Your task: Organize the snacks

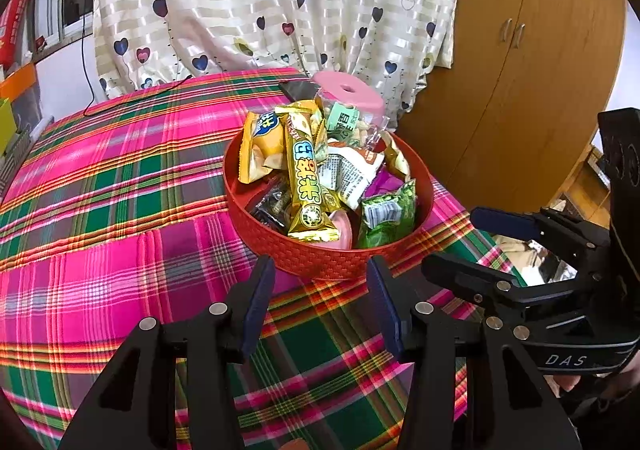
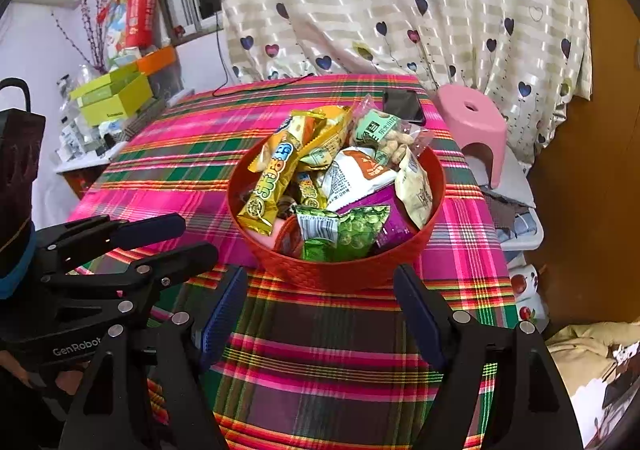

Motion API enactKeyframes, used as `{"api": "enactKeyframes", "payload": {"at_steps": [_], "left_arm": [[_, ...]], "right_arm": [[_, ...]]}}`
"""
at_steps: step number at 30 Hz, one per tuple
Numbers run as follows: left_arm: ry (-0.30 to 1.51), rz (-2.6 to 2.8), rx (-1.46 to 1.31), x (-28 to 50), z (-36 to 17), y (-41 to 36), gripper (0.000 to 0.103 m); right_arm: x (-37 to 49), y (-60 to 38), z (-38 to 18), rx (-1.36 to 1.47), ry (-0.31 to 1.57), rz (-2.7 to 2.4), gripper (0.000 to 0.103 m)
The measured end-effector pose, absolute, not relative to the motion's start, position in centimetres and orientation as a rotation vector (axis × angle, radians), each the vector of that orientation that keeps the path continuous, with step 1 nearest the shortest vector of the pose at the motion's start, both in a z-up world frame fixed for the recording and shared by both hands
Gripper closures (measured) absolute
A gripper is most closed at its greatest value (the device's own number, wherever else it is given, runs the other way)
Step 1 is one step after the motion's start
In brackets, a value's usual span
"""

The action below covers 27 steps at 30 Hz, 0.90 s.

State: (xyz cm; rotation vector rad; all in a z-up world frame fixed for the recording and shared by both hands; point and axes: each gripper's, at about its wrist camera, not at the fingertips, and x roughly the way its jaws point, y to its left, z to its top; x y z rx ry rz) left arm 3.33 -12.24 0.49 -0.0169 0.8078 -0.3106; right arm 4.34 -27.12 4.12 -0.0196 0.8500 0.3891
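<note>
A round red woven basket (image 1: 320, 264) (image 2: 340, 270) stands on the plaid tablecloth, heaped with snack packets. Among them are a long yellow bar (image 1: 304, 178) (image 2: 272, 178), a green pea packet (image 1: 386, 214) (image 2: 344, 230), a white packet (image 1: 348, 174) (image 2: 352, 170) and a clear peanut bag (image 1: 352, 126) (image 2: 384, 130). My left gripper (image 1: 320, 290) (image 2: 196, 238) hovers just short of the basket's near side, open, nothing between its fingers. My right gripper (image 2: 320, 290) (image 1: 450, 240) is close beside it on the right, also open and holding nothing.
A black phone (image 1: 296, 88) (image 2: 404, 106) lies behind the basket. A pink stool (image 1: 348, 90) (image 2: 472, 122) stands past the table's far right corner. A black cable (image 1: 132, 102) crosses the far left. Green boxes (image 2: 112, 94) clutter the left; a wooden wardrobe (image 1: 520, 90) stands right.
</note>
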Motion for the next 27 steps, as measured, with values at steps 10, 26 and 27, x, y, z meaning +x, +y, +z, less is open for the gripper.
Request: {"api": "enactKeyframes", "payload": {"at_steps": [10, 26, 27], "left_arm": [[0.812, -0.293, -0.009, 3.9, 0.3, -12.5, 0.054], [0.818, -0.280, 0.000, 4.2, -0.1, -12.6, 0.054], [0.819, -0.279, -0.001, 4.3, -0.1, -12.5, 0.054]], "right_arm": [[5.0, -27.1, 3.6, -0.027, 0.870, 0.383, 0.028], [5.6, -27.2, 3.0, -0.024, 0.892, 0.377, 0.028], [5.7, -27.2, 3.0, -0.024, 0.893, 0.378, 0.028]]}}
